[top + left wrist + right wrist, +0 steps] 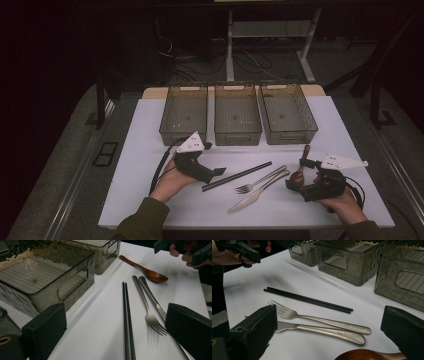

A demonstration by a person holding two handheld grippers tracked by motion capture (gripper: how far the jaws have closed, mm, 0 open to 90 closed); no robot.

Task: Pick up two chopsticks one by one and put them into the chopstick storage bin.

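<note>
On the white table [150,150] lie a pair of black chopsticks [236,176], a steel fork [262,179], a steel knife [255,195] and a brown wooden spoon [302,162]. My left gripper [218,171] hovers at the chopsticks' near end. It is open, with the chopsticks [127,315] and fork [147,307] lying ahead between its jaws. My right gripper [294,179] is open too, low over the spoon's bowl [362,355]. The fork [312,318], knife [319,330] and chopsticks [307,300] lie beyond it. Neither gripper holds anything.
Three clear smoky bins stand side by side at the table's far edge: left [175,136], middle [237,137], right [292,136]. All three look empty. Bare table lies to the left of the left hand and along the front edge.
</note>
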